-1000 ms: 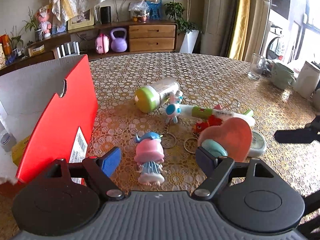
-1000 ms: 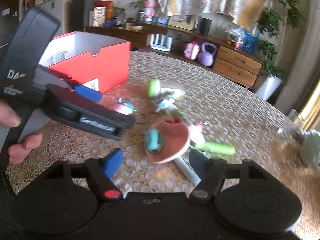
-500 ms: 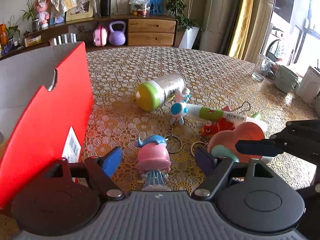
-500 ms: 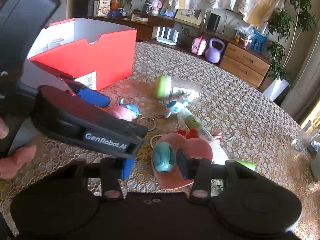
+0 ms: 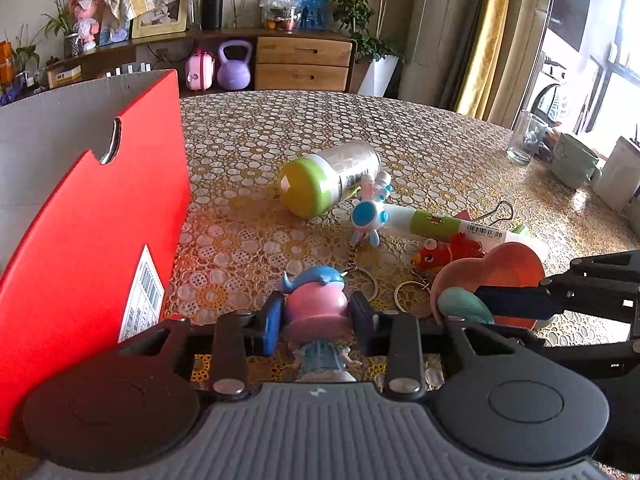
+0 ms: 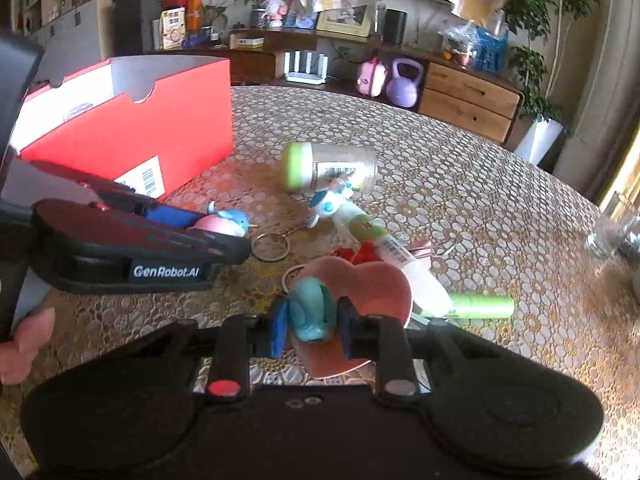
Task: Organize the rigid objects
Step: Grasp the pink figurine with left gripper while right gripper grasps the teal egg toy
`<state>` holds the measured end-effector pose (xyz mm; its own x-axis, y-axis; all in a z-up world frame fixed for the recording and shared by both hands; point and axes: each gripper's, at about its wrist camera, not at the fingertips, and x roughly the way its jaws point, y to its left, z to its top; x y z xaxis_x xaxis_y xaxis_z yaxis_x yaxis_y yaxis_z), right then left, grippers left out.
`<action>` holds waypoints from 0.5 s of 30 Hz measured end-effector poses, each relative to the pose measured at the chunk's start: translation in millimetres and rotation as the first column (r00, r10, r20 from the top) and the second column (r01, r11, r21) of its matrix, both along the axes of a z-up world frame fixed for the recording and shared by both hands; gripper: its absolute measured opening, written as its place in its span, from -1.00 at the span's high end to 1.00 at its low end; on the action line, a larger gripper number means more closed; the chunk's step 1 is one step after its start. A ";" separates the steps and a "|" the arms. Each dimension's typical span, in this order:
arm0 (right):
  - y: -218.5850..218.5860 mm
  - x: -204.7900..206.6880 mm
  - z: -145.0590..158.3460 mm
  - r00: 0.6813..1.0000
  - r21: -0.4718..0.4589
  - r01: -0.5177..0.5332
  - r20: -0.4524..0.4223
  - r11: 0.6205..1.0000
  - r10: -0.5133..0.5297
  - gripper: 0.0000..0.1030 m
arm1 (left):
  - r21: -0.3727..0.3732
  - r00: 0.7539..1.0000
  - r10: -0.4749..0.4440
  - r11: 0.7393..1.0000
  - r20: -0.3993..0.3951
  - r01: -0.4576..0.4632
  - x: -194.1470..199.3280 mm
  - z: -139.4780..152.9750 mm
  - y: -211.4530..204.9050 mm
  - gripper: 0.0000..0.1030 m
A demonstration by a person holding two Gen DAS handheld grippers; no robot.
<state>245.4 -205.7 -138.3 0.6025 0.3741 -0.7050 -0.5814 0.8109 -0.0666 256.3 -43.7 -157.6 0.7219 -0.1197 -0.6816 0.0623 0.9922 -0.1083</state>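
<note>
My left gripper (image 5: 316,322) is shut on the pink-hatted figurine (image 5: 318,312) with a blue whale on top; it also shows in the right wrist view (image 6: 224,222). My right gripper (image 6: 312,326) is shut on the teal knob (image 6: 312,314) of the pink heart-shaped piece (image 6: 372,284), seen too in the left wrist view (image 5: 508,264). The red open box (image 5: 92,216) stands at the left. A green-capped bottle (image 5: 328,182), a white-and-green toy pen (image 5: 432,224), a red fish keychain (image 5: 448,250) and key rings lie on the table.
A glass (image 5: 526,142), a green mug (image 5: 572,162) and a white container (image 5: 618,178) stand at the far right of the patterned table (image 5: 420,136). A wooden sideboard (image 5: 300,62) with kettlebell and clutter is behind.
Both grippers have closed: the left on the figurine, the right on the teal knob of the heart piece. Both have moved slightly forward.
</note>
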 end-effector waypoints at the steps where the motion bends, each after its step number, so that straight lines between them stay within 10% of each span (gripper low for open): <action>1: 0.3 -0.8 0.3 1.000 0.000 0.006 0.003 1.000 -0.006 0.52 | 0.010 1.000 -0.002 1.000 0.002 0.002 -0.7 0.2 -1.1 0.32; 15: -9.6 -31.7 45.7 0.998 0.107 0.053 0.010 0.993 -0.055 0.52 | -0.004 1.000 -0.031 1.000 -0.001 0.031 -27.9 29.4 1.3 0.33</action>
